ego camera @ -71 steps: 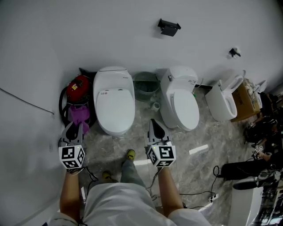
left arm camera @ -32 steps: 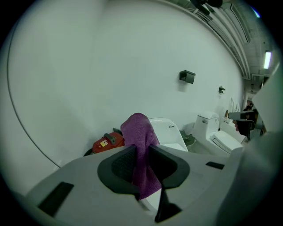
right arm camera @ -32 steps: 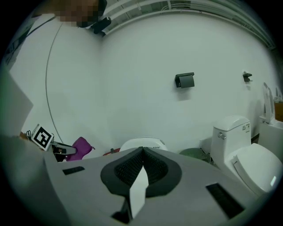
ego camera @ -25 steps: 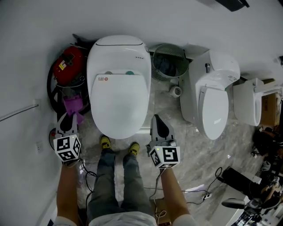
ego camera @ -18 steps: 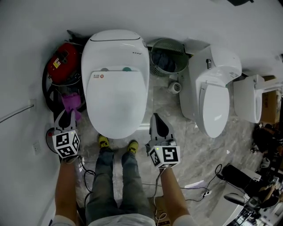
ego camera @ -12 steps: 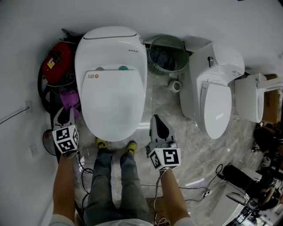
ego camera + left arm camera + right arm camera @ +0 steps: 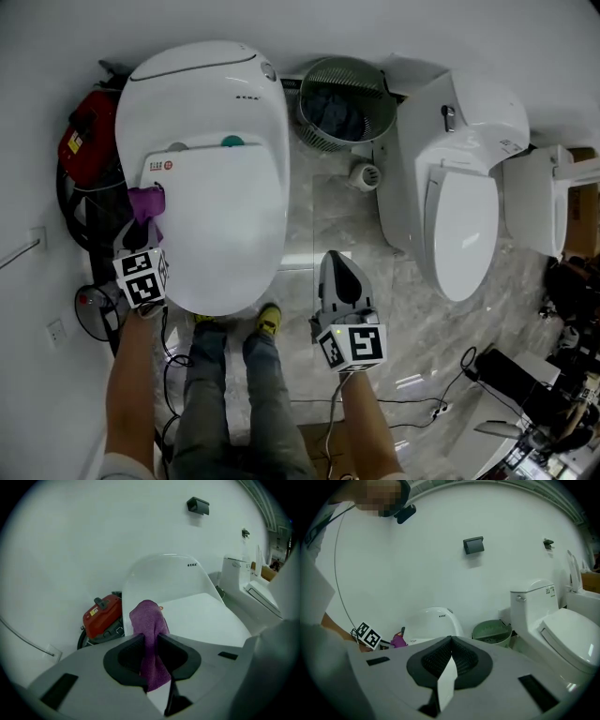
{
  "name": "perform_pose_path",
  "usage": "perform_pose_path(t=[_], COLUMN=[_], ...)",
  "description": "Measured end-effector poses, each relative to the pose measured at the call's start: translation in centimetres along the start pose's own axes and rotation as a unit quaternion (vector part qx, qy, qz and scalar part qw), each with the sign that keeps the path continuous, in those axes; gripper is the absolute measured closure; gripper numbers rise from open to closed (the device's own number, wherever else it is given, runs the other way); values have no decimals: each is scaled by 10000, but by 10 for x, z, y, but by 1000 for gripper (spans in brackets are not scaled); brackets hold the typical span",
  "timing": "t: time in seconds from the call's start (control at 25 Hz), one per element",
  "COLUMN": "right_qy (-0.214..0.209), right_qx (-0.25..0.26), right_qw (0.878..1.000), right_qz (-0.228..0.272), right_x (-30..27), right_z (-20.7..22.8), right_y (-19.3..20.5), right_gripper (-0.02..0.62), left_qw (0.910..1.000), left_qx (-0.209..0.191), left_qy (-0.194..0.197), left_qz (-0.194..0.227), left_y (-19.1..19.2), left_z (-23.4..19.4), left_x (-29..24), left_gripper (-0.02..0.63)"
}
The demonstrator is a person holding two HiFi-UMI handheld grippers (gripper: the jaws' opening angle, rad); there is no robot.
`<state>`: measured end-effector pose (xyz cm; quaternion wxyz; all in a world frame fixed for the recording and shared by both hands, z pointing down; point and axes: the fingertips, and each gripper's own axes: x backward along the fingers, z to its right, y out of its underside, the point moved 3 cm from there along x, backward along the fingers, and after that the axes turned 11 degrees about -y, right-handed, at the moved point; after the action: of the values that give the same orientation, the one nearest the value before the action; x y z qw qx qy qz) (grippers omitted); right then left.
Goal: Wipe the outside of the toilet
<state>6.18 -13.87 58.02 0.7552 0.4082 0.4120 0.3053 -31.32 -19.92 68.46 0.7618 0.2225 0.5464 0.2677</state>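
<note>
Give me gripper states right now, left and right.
Left gripper: closed on the purple cloth.
Right gripper: closed, nothing between its jaws.

Green bin (image 7: 347, 71), perhaps red vacuum (image 7: 82, 141)

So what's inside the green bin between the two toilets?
The bin holds a dark bluish crumpled heap; whether that is cloth or a bag is unclear. The heap covers the bottom.
</note>
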Motion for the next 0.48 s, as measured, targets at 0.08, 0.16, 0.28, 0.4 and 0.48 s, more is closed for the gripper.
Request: perform_pose_path(t=[0.08,0.16,0.28,0.4,0.48], right_qy=[20,38,28,64,141], right_qx=[-58,-141,-190,-252,-309], right_qw=[10000,9999,9998,9996,9994], right_qz=[12,26,31,75,103], right_x=[1,5,13,26,38], right_z=[11,21,35,48,58], right_y=[6,12,19,23,24], right_gripper=[588,588,588,588,588], left_qw=[9999,9998,9988,9962,9946], left_qx=[-105,-194,-430,-726,-765], left_qy=[26,63,218,459,684], left_qz=[-46,-48,75,142,169], left_y=[-1,-2,-3,-7,-9], left_z=[20,40,78,123,157], left_x=[-6,-8,-6,6,15], left_gripper=[509,509,509,509,509])
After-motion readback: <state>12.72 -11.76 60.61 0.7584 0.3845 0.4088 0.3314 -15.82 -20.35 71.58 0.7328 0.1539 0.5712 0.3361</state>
